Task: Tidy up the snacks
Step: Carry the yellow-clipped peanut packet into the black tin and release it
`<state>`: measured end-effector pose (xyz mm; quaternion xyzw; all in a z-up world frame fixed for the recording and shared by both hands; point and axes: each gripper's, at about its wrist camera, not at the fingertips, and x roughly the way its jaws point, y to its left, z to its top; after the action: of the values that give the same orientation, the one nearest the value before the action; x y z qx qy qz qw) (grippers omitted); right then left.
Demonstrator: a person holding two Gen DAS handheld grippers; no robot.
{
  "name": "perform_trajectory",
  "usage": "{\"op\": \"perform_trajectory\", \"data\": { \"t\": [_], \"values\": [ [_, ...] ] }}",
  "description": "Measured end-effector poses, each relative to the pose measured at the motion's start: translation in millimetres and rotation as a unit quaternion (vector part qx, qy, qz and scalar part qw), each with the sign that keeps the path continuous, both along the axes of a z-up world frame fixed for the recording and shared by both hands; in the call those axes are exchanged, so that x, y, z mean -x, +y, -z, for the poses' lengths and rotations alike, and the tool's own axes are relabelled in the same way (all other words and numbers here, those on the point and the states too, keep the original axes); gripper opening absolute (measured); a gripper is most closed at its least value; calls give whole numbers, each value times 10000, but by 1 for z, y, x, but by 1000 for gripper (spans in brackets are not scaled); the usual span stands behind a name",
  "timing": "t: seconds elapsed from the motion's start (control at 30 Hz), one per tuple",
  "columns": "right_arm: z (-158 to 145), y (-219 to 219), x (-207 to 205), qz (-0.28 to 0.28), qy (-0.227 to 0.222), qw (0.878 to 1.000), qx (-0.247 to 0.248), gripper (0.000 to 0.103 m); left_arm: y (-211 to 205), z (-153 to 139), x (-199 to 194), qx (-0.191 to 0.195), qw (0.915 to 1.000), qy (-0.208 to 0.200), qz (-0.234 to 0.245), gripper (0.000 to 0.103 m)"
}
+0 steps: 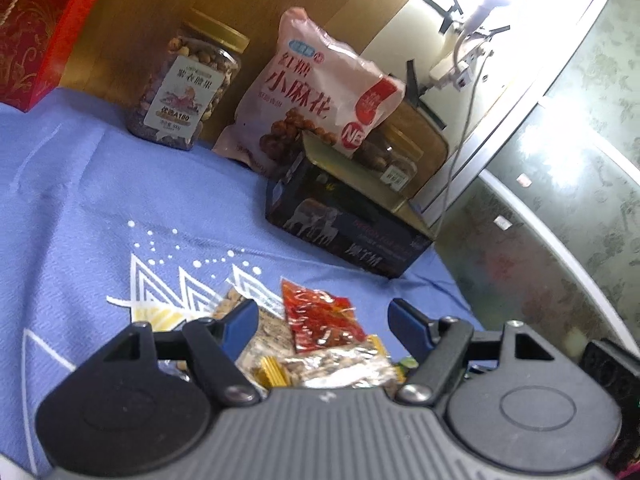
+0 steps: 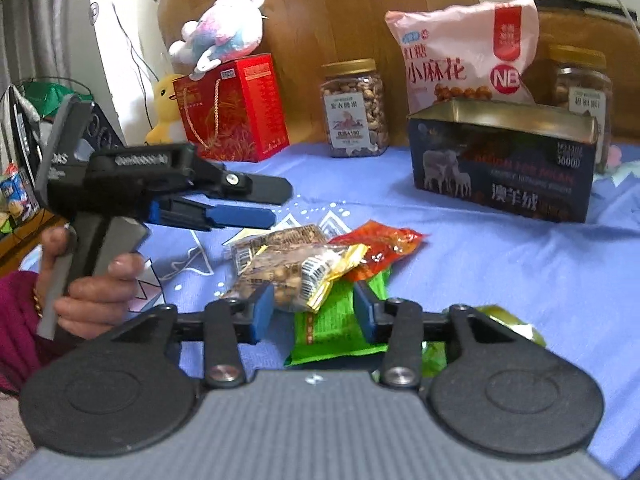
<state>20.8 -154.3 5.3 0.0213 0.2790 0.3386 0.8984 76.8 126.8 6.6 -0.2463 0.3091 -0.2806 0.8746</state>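
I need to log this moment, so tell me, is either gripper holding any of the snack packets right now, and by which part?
Neither. The left gripper hangs open above the pile; the right gripper's pads flank the green packet without pressing it.

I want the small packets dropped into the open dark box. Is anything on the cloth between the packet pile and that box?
Nothing visible. Between the pile of small snack packets and the open dark box only bare blue cloth shows. The pink bag and the nut jars stand behind the box.
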Motion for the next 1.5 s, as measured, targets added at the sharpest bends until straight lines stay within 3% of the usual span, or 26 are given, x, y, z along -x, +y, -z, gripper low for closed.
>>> {"op": "perform_trajectory", "data": {
  "t": [0.1,0.23,0.53,0.83,1.07,1.5],
  "values": [
    [0,1,2,-9,-147,9998,108,49,4,-4,15,100,9999,34,61,73],
    [3,3,0,-19,-227,9996,145,59,6,-1,30,148,9997,161,128,73],
    [3,17,1,-167,-618,9969,447,60,-9,10,26,-82,9991,335,249,74],
    [9,25,-4,-229,-562,9968,529,60,-13,11,27,-223,9989,286,279,77],
    [11,27,3,-291,-722,9951,614,47,-18,12,27,-247,9988,245,340,70],
    [2,11,10,-269,-824,9962,117,39,-27,3,31,-200,9989,227,367,65]
  ]
}}
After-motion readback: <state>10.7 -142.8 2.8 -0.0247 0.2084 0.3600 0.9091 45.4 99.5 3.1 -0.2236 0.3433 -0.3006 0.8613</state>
